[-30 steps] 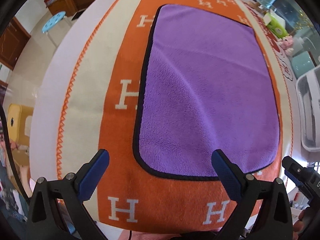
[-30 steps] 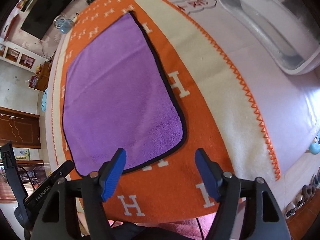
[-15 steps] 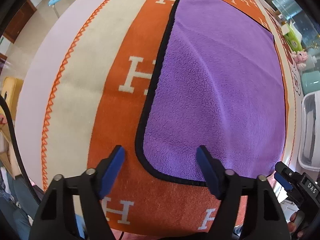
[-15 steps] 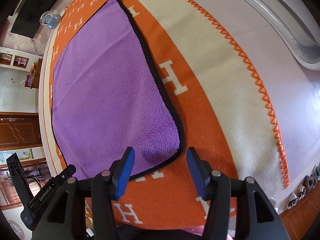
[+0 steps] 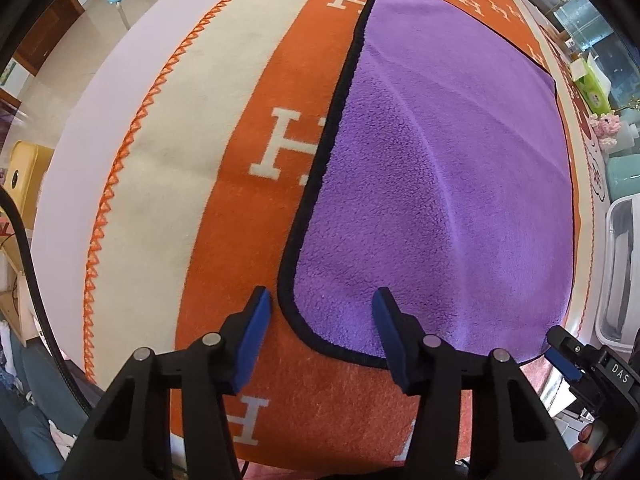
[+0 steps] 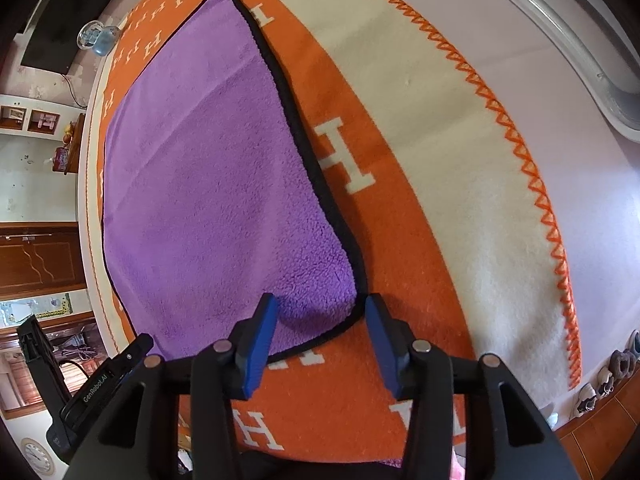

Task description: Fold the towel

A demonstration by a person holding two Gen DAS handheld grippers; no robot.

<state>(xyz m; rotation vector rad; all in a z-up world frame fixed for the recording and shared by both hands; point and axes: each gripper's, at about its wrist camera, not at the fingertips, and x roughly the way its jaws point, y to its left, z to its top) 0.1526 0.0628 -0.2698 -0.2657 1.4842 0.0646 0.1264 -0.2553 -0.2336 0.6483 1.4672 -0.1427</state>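
Towel first: it's a purple fleecy one with a black bound edge, lying flat and fully spread on the orange blanket with the white H letters, nothing folded yet as far as I can judge. Both near corners are lined up for a grab — the left gripper has its 2 blue pads apart with the towel's near-left rounded corner sitting right between them, and the right gripper is doing the same thing at the near-right corner, pads apart, straddling the black edging. In the right wrist view that corner looks slightly puckered or lifted off the blanket, with a small shadow under it, though I can't tell if a pad is actually touching the cloth. Neither tool is clamped on anything. Makes sense to me why it's set up like this: pinch the 2 corners on the same short edge and you can carry that whole edge over to the far edge in 1 move, keeping the fold square instead of dragging it crooked. There are a couple of faint creases running along the middle of the towel in the left wrist view — probably harmless. My guess is the fussy part is getting a pad under that thin edge, since fleece on a fuzzy blanket likes to cling and you could pinch the blanket along with it.
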